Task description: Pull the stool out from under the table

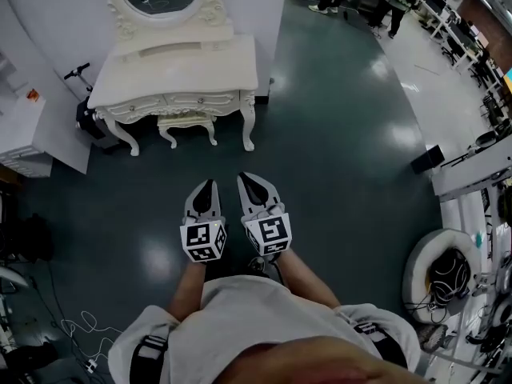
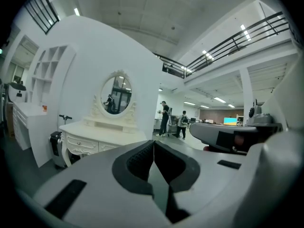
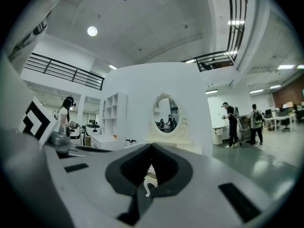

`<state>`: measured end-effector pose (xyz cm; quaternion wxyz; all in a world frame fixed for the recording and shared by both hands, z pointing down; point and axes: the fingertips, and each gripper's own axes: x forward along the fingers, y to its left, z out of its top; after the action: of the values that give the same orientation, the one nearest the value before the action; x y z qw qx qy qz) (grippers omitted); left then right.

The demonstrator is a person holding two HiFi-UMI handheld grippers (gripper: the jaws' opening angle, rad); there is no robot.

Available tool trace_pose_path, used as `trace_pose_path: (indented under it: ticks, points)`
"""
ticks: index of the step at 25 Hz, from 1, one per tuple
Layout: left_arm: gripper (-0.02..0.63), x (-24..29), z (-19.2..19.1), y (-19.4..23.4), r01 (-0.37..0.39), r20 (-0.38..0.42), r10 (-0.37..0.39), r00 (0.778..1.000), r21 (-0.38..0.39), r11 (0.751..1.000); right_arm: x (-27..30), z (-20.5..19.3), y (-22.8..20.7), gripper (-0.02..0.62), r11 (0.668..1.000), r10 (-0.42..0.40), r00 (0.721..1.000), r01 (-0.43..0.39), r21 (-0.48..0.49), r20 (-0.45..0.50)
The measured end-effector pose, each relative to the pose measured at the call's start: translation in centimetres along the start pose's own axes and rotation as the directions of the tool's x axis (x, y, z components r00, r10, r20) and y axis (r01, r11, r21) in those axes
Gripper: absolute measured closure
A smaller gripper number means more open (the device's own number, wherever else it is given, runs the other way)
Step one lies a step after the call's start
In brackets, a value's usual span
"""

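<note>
A cream dressing table (image 1: pixel 180 74) with an oval mirror stands against the white wall at the top of the head view. Under it, between its curved legs, sits a small cream stool (image 1: pixel 187 123). My left gripper (image 1: pixel 205 187) and right gripper (image 1: pixel 250 181) hang side by side over the dark floor, well short of the stool, both shut and empty. In the left gripper view the table (image 2: pixel 102 134) lies ahead to the left, beyond the shut left gripper (image 2: pixel 153 148). In the right gripper view the right gripper (image 3: pixel 152 151) is shut, and a cream leg (image 3: pixel 147 188) shows through its gap.
A white shelf unit (image 1: pixel 20 122) stands left of the table, with a scooter (image 1: pixel 86 110) beside it. People stand far off at the top right (image 1: pixel 400 2). Desks and equipment line the right side (image 1: pixel 472 174). Cables lie on the floor at the bottom left (image 1: pixel 76 330).
</note>
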<state>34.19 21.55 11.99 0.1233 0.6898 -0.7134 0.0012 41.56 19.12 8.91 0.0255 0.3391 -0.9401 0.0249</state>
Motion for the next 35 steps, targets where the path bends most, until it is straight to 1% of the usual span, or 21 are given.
trace_pose_path:
  ticks: [4, 10, 13, 17, 23, 28, 31, 35]
  points:
    - [0.597, 2.3, 0.8, 2.2, 0.002, 0.011, -0.002, 1.0, -0.019, 1.0, 3.1, 0.3, -0.2, 0.581, 1.0, 0.005, 1.0, -0.005, -0.017, -0.01]
    - [0.597, 5.8, 2.6, 7.3, 0.012, 0.026, -0.011, 1.0, -0.02, 1.0, 9.8, 0.6, 0.9, 0.581, 0.999, 0.018, 1.0, -0.018, -0.031, -0.018]
    - [0.597, 7.0, 3.6, 10.3, 0.003, 0.027, -0.002, 1.0, -0.023, 1.0, 13.3, 1.3, 2.2, 0.581, 0.999, 0.032, 0.999, -0.033, -0.03, -0.014]
    - [0.597, 8.1, 4.8, 14.9, -0.024, 0.036, 0.025, 0.999, -0.026, 0.999, 18.1, 2.1, 4.5, 0.581, 0.997, 0.063, 0.998, -0.063, -0.036, -0.009]
    - [0.597, 8.3, 6.1, 23.0, -0.089, 0.038, 0.092, 0.995, -0.067, 0.994, 24.8, 2.8, 9.4, 0.581, 0.99, 0.134, 0.991, -0.135, -0.045, -0.027]
    - [0.597, 8.9, 6.8, 28.3, -0.111, 0.051, 0.116, 0.992, -0.093, 0.989, 29.5, 2.6, 13.3, 0.581, 0.981, 0.178, 0.983, -0.181, -0.064, -0.043]
    - [0.597, 9.6, 6.3, 30.0, -0.132, 0.037, 0.137, 0.99, -0.12, 0.984, 31.2, 2.2, 13.8, 0.581, 0.979, 0.194, 0.979, -0.198, -0.058, -0.062]
    - [0.597, 11.6, 5.1, 32.0, -0.169, 0.008, 0.172, 0.985, -0.137, 0.976, 34.1, 0.4, 12.4, 0.581, 0.979, 0.195, 0.976, -0.2, -0.034, -0.101]
